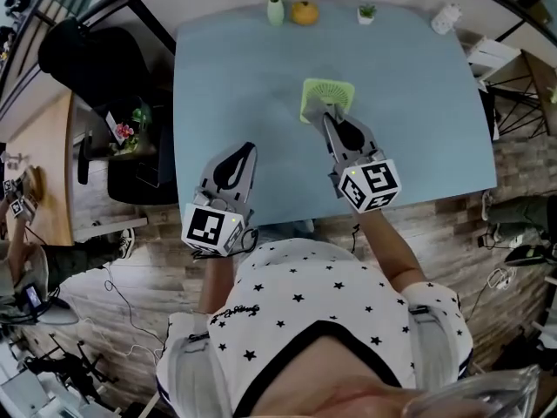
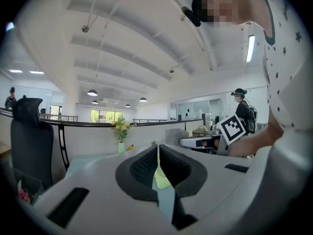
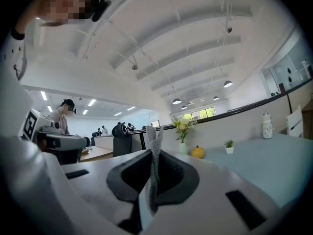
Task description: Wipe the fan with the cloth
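Note:
A small light-green fan [image 1: 328, 95] lies flat on the blue table [image 1: 235, 85], past its middle. My right gripper [image 1: 327, 117] reaches the fan's near edge with its jaws shut on a grey-white cloth [image 3: 153, 140], which sticks up between the fingers [image 3: 171, 173]. I cannot make out the cloth in the head view. My left gripper [image 1: 251, 150] hovers over bare table, to the left of the fan and nearer me, apart from it. Its jaws are shut with nothing held. In the left gripper view [image 2: 157, 150], the fan [image 2: 161, 180] shows through the thin slit between the jaws.
Along the table's far edge stand a vase of flowers [image 1: 275, 7], an orange pumpkin-like ornament [image 1: 305, 12], a small potted plant [image 1: 366, 13] and a white bottle [image 1: 445, 17]. A black office chair [image 1: 91, 59] stands off the table's left side.

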Demonstrator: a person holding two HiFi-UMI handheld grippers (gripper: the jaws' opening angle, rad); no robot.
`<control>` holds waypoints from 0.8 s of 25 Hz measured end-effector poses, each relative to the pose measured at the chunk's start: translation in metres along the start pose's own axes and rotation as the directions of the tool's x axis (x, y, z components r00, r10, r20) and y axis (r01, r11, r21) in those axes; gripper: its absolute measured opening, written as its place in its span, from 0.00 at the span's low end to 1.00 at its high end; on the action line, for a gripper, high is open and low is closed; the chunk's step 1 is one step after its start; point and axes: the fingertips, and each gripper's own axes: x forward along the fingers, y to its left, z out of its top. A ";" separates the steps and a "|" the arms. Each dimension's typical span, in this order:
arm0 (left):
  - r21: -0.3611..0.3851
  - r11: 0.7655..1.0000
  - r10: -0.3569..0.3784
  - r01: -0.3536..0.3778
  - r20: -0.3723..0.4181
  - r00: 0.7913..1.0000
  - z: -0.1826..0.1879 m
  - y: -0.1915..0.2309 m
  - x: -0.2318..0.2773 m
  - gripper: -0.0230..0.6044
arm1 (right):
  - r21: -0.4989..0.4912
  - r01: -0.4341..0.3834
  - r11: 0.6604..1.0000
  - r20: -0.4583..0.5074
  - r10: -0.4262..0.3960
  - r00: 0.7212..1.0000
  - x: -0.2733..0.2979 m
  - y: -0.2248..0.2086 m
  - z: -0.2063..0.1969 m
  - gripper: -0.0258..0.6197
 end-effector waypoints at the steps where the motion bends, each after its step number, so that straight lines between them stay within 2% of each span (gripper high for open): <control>1: 0.000 1.000 0.004 -0.004 -0.009 1.000 -0.002 0.002 -0.001 0.09 | -0.002 0.003 1.000 -0.010 -0.003 1.000 0.005 -0.001 -0.004 0.07; 7: 0.004 0.999 0.048 -0.047 -0.007 0.999 0.004 0.027 0.000 0.09 | -0.018 0.025 1.000 -0.057 -0.026 0.998 0.038 -0.011 -0.023 0.07; 14: 0.022 0.997 0.070 -0.070 -0.002 0.998 0.014 0.041 0.006 0.09 | -0.107 0.033 0.994 -0.159 -0.050 0.986 0.074 -0.026 -0.055 0.07; 20: -0.012 0.992 0.126 -0.127 -0.019 0.992 0.005 0.055 -0.007 0.09 | -0.113 0.066 0.991 -0.210 -0.089 0.974 0.090 -0.035 -0.077 0.07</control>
